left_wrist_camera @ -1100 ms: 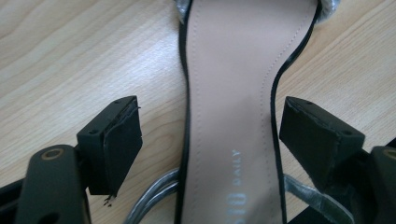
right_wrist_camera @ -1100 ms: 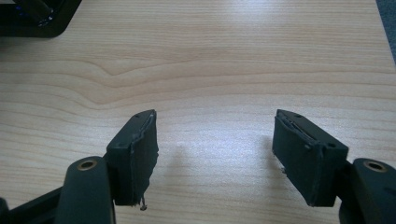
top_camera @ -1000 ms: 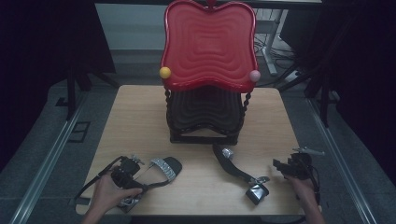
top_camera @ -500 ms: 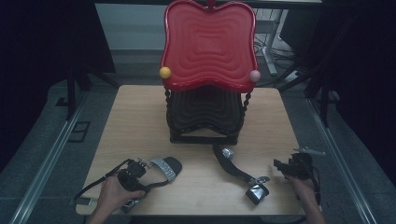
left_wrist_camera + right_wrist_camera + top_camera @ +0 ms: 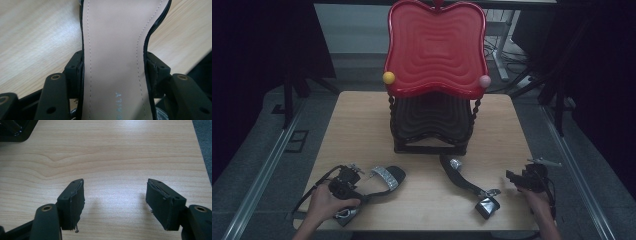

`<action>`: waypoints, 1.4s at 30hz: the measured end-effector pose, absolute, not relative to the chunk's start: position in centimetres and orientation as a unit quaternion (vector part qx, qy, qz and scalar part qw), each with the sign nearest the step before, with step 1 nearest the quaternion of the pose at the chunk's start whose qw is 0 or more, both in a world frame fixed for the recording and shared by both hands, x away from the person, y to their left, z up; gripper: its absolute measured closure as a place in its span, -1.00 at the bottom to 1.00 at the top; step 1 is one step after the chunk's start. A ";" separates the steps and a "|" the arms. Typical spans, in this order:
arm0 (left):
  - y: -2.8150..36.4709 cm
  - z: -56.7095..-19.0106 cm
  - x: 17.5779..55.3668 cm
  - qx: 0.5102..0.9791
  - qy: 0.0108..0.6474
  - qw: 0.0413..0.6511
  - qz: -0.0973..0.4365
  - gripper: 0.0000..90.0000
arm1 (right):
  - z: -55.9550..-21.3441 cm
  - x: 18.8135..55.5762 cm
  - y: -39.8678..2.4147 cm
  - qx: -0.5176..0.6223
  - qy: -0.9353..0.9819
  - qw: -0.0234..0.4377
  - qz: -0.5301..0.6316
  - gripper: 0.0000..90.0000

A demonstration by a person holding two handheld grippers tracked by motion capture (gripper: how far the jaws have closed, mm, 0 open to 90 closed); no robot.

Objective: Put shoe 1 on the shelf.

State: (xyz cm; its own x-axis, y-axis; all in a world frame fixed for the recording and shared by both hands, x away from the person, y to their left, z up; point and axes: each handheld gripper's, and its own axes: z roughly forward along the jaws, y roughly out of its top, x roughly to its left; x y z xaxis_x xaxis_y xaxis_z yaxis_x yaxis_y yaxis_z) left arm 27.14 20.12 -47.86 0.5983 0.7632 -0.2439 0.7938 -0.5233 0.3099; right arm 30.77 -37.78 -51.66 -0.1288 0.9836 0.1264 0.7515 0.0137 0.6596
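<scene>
**Left gripper clamped across the sandal's insole**

Your left gripper [image 5: 343,184] sits near the front left corner of the table [image 5: 362,115], and its jaws have just been closing on the black sandal [image 5: 382,180] there. In the left gripper view the two pads [image 5: 75,72] press against both edges of the sandal's beige insole [image 5: 115,50] at its narrow waist, so the shoe is gripped across its width. From above, the sandal lies with its glittery strap [image 5: 383,174] and toe end pointing away from your hand, toward the middle of the front edge.

Your right gripper [image 5: 523,179] rests near the front right corner, jaws spread wide with bare wood between them in the right gripper view. The second sandal [image 5: 469,186] lies just to its left, well apart from the first, running diagonally from the black stand [image 5: 432,125] toward the front edge. That stand occupies the middle of the table and carries the red wavy tray [image 5: 435,47] tilted upright.
</scene>
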 end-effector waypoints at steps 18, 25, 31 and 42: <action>27.5 -42.2 29.1 0.789 0.514 0.334 -0.037 -0.05 | -51.6 30.8 -37.6 0.631 0.687 0.189 0.306 -0.30; 29.5 -39.2 32.0 0.766 0.526 0.368 -0.028 -0.04 | -51.7 30.8 -37.6 0.631 0.688 0.188 0.305 -0.30; 30.7 -36.1 34.5 0.743 0.534 0.403 -0.016 -0.04 | -51.8 30.9 -37.9 0.634 0.686 0.187 0.304 -0.30; 30.8 -30.2 36.1 0.737 0.529 0.420 0.013 -0.04 | -51.8 30.8 -37.9 0.635 0.683 0.188 0.307 -0.30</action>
State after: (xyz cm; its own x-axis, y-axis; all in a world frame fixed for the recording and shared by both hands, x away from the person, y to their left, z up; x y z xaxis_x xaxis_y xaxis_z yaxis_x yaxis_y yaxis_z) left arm 36.09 30.83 -30.21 0.4392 0.7915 -0.4249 0.7694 -0.0873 0.6327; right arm 30.84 -37.85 -51.75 -0.1222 0.9835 0.1338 0.7524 0.0039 0.6586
